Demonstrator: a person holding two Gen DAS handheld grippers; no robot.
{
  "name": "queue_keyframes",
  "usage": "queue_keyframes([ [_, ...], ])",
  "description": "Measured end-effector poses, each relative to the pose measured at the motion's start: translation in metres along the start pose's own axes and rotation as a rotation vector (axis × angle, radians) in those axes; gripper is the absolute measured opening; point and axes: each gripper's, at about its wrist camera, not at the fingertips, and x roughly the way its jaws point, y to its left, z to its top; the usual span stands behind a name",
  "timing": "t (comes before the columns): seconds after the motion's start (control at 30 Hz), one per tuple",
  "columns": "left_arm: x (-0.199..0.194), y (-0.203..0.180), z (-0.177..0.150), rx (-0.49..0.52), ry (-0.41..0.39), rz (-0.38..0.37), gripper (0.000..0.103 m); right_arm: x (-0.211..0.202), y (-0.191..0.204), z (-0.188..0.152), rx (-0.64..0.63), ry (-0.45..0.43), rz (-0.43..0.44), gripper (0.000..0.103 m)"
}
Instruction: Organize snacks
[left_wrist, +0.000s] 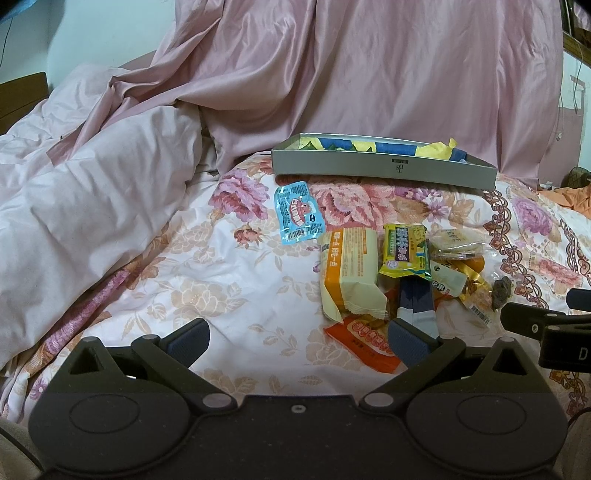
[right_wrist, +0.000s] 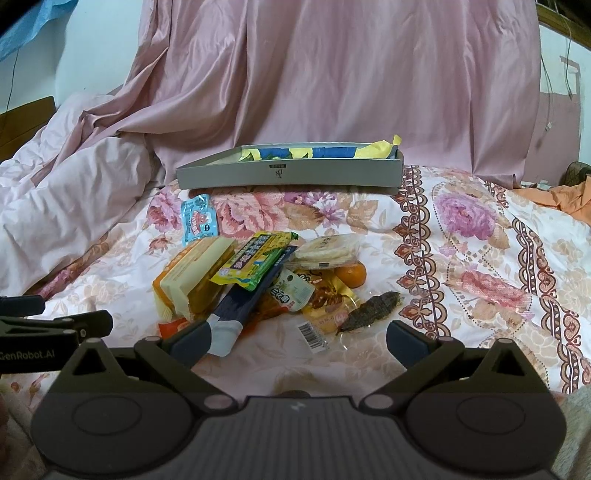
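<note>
A pile of snack packets lies on the floral bedspread: a cream and orange biscuit pack (left_wrist: 349, 271) (right_wrist: 195, 275), a yellow-green packet (left_wrist: 406, 254) (right_wrist: 258, 260), a dark blue pouch (left_wrist: 415, 299) (right_wrist: 245, 302), an orange packet (left_wrist: 365, 345), clear-wrapped crackers (right_wrist: 327, 253) and an orange fruit (right_wrist: 351, 274). A light blue packet (left_wrist: 297, 212) (right_wrist: 198, 219) lies apart, nearer the grey box (left_wrist: 384, 170) (right_wrist: 290, 173). My left gripper (left_wrist: 299, 343) is open, left of the pile, its right finger over the orange packet. My right gripper (right_wrist: 299, 341) is open in front of the pile, holding nothing.
The grey box at the back holds blue and yellow wrapped items. Rumpled pink bedding (left_wrist: 92, 206) rises on the left and a pink sheet (right_wrist: 332, 81) hangs behind. Orange cloth (right_wrist: 569, 201) lies at far right. A dark dried piece (right_wrist: 371, 310) lies beside the pile.
</note>
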Motion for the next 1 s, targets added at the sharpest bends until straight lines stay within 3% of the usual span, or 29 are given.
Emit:
queue_keyframes([
  [0.53, 0.006, -0.001, -0.007, -0.001, 0.015, -0.014, 0.102, 0.000, 0.001, -0.002, 0.010, -0.002, -0.007, 0.103],
  [0.7, 0.013, 0.007, 0.003, -0.045, 0.034, -0.026, 0.102, -0.003, -0.004, 0.005, 0.036, -0.026, -0.011, 0.103],
  [0.83, 0.026, 0.010, 0.012, -0.042, 0.040, -0.041, 0.102, -0.006, -0.010, 0.013, 0.049, -0.095, 0.022, 0.103],
  [1.0, 0.050, 0.010, 0.026, -0.025, 0.060, -0.068, 0.102, 0.008, -0.010, 0.022, -0.011, -0.085, 0.032, 0.103],
])
